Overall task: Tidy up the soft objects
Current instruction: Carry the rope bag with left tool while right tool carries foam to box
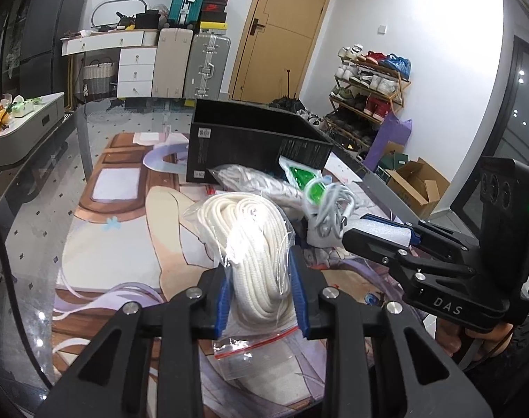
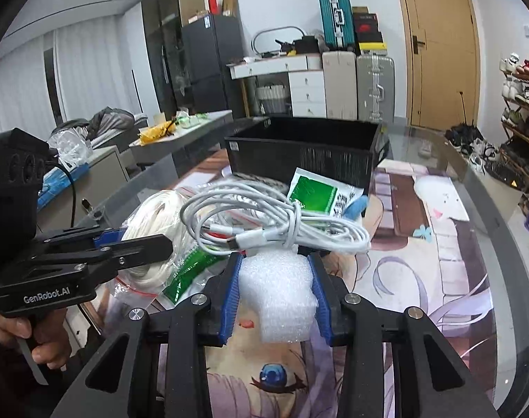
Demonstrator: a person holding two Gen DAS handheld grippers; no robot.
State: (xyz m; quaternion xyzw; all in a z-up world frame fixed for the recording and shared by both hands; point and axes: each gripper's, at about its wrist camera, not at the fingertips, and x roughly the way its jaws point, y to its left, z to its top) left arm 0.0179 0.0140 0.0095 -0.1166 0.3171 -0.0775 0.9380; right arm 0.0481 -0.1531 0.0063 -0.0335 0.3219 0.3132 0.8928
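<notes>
Left wrist view shows my left gripper point(image 1: 262, 291) pinching the bagged coil of white rope point(image 1: 254, 244) between its 2 blue pads, the black box point(image 1: 257, 146) lying ahead of it on the printed mat point(image 1: 125, 237). To its right, my right gripper point(image 2: 276, 294) squeezes a white foam block point(image 2: 276, 296), with the white cable bundle point(image 2: 275, 223) just beyond its tips and green packets point(image 2: 313, 193) in front of the box.

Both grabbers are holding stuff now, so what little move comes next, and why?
Probably carry the bagged white rope, clamped in the left gripper, forward to the open black box and drop it in. The right gripper already pinches the white foam piece, and the box stands just behind the pile.
</notes>
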